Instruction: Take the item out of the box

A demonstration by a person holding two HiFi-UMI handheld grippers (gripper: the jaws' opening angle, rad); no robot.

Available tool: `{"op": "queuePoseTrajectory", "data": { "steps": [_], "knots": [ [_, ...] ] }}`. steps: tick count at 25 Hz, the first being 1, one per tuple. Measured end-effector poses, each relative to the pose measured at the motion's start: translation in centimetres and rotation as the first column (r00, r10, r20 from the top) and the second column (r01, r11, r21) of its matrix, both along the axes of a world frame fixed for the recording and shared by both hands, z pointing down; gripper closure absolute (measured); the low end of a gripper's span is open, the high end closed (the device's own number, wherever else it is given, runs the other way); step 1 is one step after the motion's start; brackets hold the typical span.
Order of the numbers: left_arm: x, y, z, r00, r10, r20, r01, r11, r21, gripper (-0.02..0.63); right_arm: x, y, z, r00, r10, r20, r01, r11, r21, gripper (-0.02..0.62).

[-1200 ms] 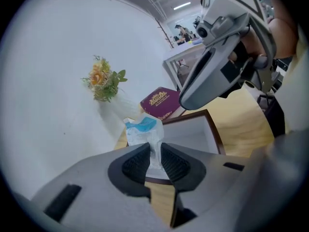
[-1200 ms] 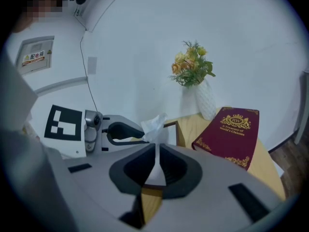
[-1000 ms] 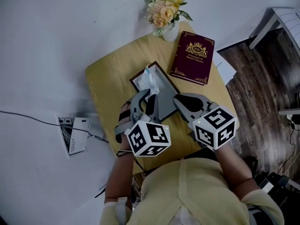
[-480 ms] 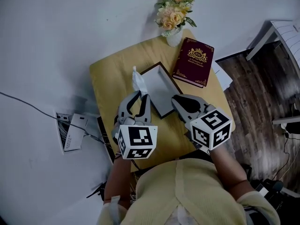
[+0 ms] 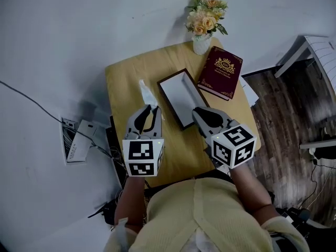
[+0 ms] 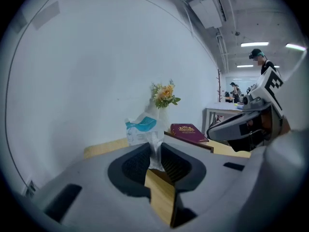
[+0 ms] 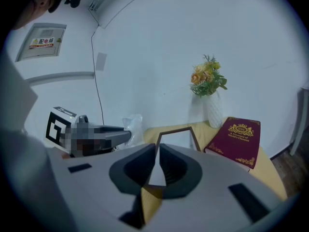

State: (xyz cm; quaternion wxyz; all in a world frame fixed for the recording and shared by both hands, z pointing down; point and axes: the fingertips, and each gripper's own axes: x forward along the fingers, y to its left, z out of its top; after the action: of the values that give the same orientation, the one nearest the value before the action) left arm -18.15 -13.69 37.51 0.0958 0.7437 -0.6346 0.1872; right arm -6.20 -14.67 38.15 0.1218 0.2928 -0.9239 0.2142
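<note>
Packet (image 6: 141, 129), end-on in left claw (image 6: 155, 154), sticking forward

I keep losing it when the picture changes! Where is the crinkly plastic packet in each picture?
Head view: the plastic packet sticks up from the left gripper, left of the box.
Left gripper view: centre, pinched between the jaws.
Right gripper view: left of centre, at the left gripper's tip.
Shared landmark: the dark red book.

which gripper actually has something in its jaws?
The left gripper: its jaws pinch the clear plastic packet, left of the box. The right gripper is closed on nothing.
</note>
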Motion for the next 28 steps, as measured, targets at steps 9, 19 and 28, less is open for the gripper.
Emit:
{"op": "queuePoseTrajectory", "data": {
  "steps": [9,19,28],
  "knots": [
    [0.3,1.5,1.5,0.981,-0.031,-0.194,0.027,0.999,-0.028,0.523,-0.6,0.9,0.3,1.000,-0.014,0.001,0.014,1.000,-0.007,0.561],
    [1.5,2.1,2.7,0.960,-0.016,-0.280,-0.006,0.997,-0.078,0.523,-0.4,1.7,1.1,1.000,-0.024,-0.010,0.024,1.000,-0.020,0.563],
    [2.2,2.3,3.0,0.971,-0.008,-0.241,-0.012,0.997,-0.081,0.523,0.5,1.2,1.3,1.000,0.016,-0.001,-0.016,0.999,-0.037,0.565]
  ]
}}
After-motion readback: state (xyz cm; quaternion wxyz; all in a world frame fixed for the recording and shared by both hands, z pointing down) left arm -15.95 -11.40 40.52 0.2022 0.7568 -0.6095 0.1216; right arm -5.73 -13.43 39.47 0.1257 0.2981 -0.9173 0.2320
